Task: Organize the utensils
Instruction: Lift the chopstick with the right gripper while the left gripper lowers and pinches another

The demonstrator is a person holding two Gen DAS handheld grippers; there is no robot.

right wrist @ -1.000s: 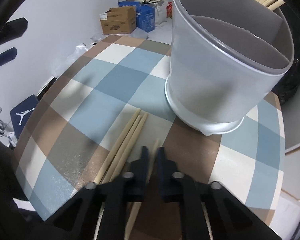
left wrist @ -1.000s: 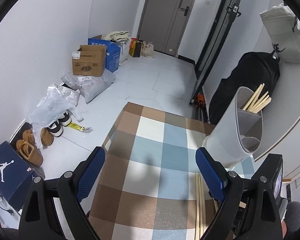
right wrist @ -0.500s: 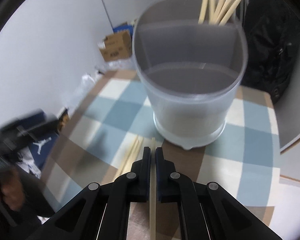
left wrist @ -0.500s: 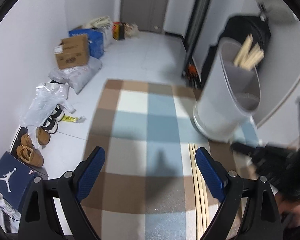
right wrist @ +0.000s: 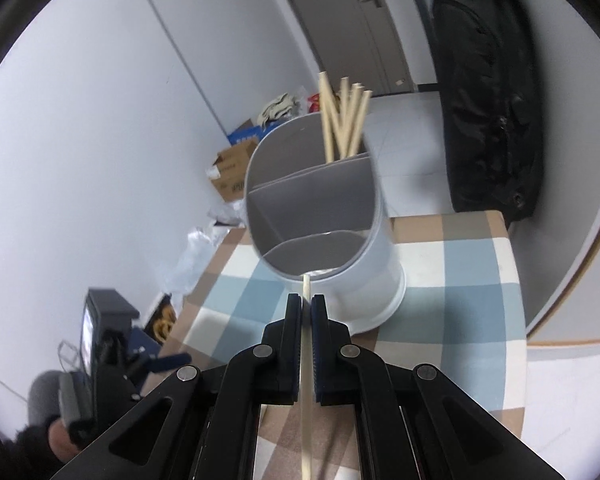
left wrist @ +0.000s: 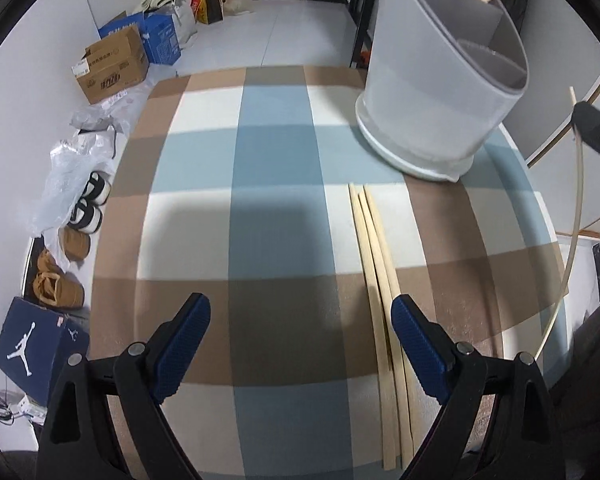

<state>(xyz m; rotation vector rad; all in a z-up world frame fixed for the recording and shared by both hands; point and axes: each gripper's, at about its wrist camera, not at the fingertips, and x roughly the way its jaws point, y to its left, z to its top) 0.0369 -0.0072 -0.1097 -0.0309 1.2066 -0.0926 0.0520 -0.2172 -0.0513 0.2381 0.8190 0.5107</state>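
the right gripper has its fingers pinched nearly together on a single chopstick, whose tip reaches the near rim of the grey divided utensil holder. more chopsticks stand in the holder's far compartment. the left gripper is spread wide, gripping nothing, above the checked tablecloth; three loose chopsticks lie side by side just inside its right finger. on the floor, a blue shoebox bears a jumpman logo; the cardboard box print is unreadable.
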